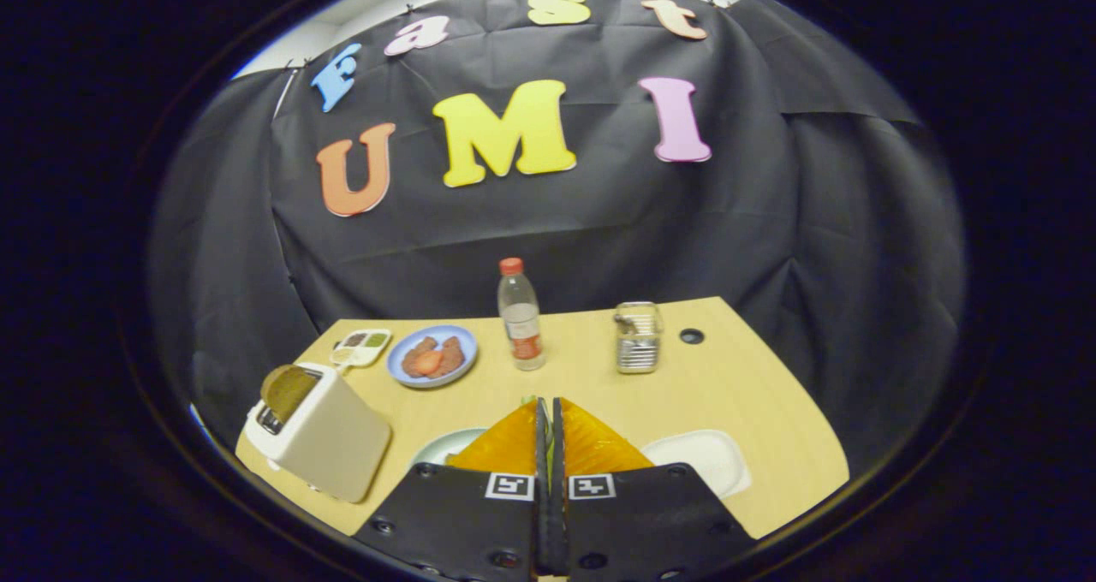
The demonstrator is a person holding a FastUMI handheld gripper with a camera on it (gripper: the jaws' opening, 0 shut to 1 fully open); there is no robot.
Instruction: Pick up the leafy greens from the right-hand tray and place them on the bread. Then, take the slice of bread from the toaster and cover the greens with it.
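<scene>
My gripper point(548, 404) is shut, its two fingers pressed together above the near middle of the table. A thin sliver of leafy greens point(531, 400) peeks out at the fingertips, pinched between them. The white right-hand tray point(704, 460) lies just right of the fingers with nothing showing in it. A white plate point(443, 447) sits just left of the fingers, mostly hidden behind them, so I cannot see the bread on it. The cream toaster point(321, 436) stands further left with a brown bread slice point(287, 391) sticking up out of its slot.
Beyond the fingers stand a water bottle point(521, 317) with a red cap and a clear jar point(638, 338). A blue plate point(431, 357) of food and a small divided dish point(362, 347) lie at the back left. The wooden table point(753, 377) ends near the toaster.
</scene>
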